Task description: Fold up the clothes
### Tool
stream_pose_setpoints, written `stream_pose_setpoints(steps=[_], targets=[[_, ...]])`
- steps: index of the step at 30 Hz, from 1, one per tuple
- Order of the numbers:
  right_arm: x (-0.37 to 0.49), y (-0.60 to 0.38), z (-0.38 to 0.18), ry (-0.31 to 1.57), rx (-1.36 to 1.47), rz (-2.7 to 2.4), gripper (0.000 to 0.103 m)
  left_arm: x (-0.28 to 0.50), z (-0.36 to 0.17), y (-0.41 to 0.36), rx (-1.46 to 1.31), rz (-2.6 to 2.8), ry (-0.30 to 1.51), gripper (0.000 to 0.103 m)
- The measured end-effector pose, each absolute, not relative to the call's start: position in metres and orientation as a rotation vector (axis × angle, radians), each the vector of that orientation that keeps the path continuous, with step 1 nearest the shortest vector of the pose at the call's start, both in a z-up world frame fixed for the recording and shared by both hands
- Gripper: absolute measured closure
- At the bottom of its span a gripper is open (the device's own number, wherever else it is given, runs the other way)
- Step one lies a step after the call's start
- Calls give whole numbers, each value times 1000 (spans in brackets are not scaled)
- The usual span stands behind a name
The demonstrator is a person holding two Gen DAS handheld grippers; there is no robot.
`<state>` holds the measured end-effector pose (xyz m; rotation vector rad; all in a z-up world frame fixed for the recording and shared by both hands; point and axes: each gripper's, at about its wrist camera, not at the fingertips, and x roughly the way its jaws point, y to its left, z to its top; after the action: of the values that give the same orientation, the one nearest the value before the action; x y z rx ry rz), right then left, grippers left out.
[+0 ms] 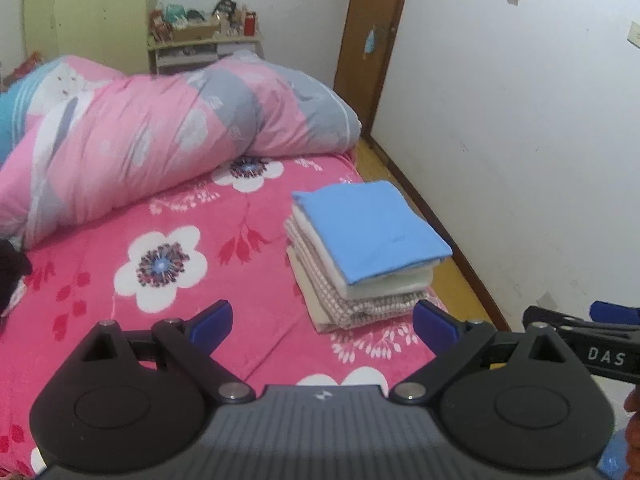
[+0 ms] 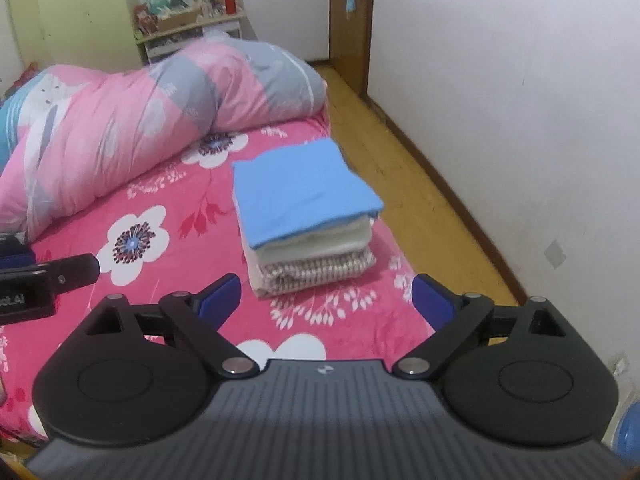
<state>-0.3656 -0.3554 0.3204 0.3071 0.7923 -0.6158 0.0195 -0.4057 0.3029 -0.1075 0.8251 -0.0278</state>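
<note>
A dark garment (image 1: pixel 12 276) lies bunched at the left edge of the bed (image 1: pixel 120 340), only partly in the left wrist view, its state of folding impossible to tell. Behind it a pink-and-grey quilt (image 1: pixel 140 140) is heaped along the far side, leaving the flowered sheet open as a working surface. The left tool (image 1: pixel 322 322) hovers above that sheet, fingers spread wide and holding nothing. To its right, near the bed's edge by the wooden floor (image 2: pixel 400 184), stands a stack of folded clothes (image 1: pixel 360 256): a blue piece on top, pale layers and a checked one beneath, squared up so the pile stays upright. The right tool (image 2: pixel 327 298) hangs just before the stack, likewise spread and empty. The folded pile fits a finished job, or a pause between garments.
</note>
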Motion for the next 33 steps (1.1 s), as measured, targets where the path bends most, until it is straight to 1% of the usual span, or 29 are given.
stream_pose_setpoints(steps=[5, 10, 15, 21, 23, 25, 26, 33], targets=[[-372, -357, 327, 785, 315, -588, 10, 12, 309, -412, -105, -6, 797, 6], [-384, -364, 324, 766, 425, -550, 10, 7, 310, -415, -131, 19, 797, 6], [-380, -360, 321, 819, 382, -587, 10, 4, 310, -420, -93, 47, 825, 5], [-375, -350, 330, 809, 298, -576, 10, 0, 315, -422, -122, 63, 852, 5], [-374, -348, 331, 812, 288, -576, 9, -1, 318, -423, -113, 81, 860, 5], [-373, -344, 332, 820, 274, -581, 3, -2, 318, -422, -109, 91, 865, 5], [-372, -342, 331, 822, 267, -587, 1, -2, 317, -421, -109, 95, 872, 5], [-377, -335, 328, 832, 268, -603, 1, -5, 314, -424, -107, 96, 898, 5]])
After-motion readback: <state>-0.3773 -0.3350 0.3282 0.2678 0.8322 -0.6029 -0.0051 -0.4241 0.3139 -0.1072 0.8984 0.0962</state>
